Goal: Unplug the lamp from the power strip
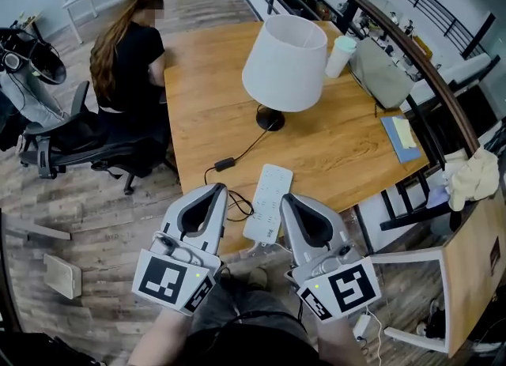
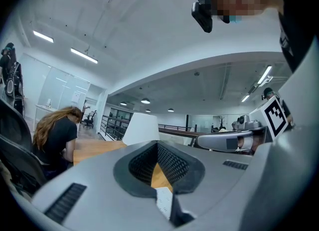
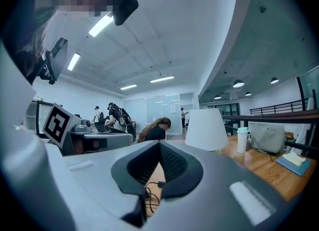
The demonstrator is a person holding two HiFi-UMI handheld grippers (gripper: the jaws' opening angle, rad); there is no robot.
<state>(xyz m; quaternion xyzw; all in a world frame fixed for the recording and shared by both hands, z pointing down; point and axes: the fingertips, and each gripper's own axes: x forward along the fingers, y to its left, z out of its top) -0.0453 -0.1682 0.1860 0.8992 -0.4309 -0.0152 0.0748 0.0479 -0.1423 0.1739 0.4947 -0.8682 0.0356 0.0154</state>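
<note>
Two tools: left tool (image 1: 217,187) and right tool (image 1: 286,197) both clenched on nothing, flanking the power strip (image 1: 267,202)
Task things: lamp (image 1: 283,64) upright on tabletop (image 1: 348,143), cord (image 1: 245,148) trailing toward strip
Progress: judged unstarted; cord untouched

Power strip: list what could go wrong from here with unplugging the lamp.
1. The power strip lies unbraced near the table edge, so pulling the plug one-handed may drag it off.
2. Tugging the cable rather than the plug could topple the lamp.

Lamp (image 1: 285,60) upright on table (image 1: 348,151); power strip (image 1: 267,202) near edge.
</note>
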